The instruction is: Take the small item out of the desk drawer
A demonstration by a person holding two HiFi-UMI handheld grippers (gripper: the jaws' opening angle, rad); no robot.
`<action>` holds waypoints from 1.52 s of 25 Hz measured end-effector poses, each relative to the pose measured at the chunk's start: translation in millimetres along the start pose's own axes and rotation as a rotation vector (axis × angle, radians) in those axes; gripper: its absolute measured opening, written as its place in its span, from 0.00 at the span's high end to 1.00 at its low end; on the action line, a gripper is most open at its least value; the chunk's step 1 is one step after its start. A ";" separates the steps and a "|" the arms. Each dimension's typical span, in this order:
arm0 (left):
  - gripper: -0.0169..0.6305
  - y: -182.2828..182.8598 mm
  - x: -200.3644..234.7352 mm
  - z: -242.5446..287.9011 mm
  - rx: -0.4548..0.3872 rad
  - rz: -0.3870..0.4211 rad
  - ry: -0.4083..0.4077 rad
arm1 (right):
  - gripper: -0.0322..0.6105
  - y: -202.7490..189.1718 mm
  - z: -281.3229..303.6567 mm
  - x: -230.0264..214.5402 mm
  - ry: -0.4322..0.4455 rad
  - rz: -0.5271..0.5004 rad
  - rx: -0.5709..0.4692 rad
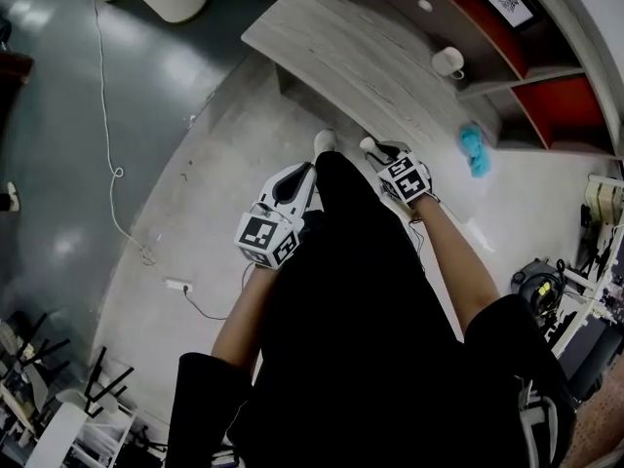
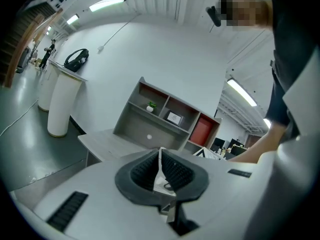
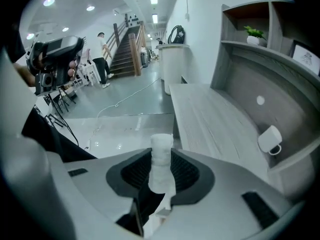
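In the right gripper view my right gripper [image 3: 161, 160] is shut on a small white cylindrical item [image 3: 161, 146] that stands upright between the dark ribbed pads. The left gripper [image 2: 160, 156] is shut with nothing between its jaws. From the head view both grippers hang in front of my dark clothing, just short of the grey wooden desk [image 1: 370, 76]: the left gripper [image 1: 322, 144] at the left, the right gripper [image 1: 372, 148] beside it. The desk drawer shows in no view.
A white mug [image 1: 448, 61] stands at the back of the desk under the shelf unit with red panels [image 1: 546, 105]. A blue object [image 1: 475, 149] lies on the floor by the desk's end. A cable [image 1: 107, 164] and a power strip [image 1: 177, 285] are on the floor at left.
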State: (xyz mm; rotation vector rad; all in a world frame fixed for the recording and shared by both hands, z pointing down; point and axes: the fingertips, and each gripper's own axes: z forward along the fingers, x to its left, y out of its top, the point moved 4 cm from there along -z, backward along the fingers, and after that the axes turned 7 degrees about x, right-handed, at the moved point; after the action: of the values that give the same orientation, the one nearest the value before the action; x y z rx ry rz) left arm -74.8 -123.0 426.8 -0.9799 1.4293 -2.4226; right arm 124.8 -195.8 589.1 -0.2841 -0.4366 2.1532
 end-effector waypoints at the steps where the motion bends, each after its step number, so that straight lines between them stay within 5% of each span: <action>1: 0.94 2.6 4.5 1.4 0.000 0.005 0.005 | 0.77 3.9 2.5 -3.9 -0.004 0.010 -0.005; 26: 0.94 116.9 117.4 148.4 0.112 0.060 0.021 | 0.77 106.3 85.4 -132.8 0.053 0.101 0.033; 38: 0.94 151.9 153.9 192.5 0.139 0.074 0.064 | 0.76 149.3 130.6 -208.8 0.007 0.099 0.106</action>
State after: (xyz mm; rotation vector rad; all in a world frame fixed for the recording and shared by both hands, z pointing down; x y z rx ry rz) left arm -103.9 -410.9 433.8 -0.8109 1.2717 -2.4818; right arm 88.2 -473.6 655.8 -0.2587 -0.3089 2.2630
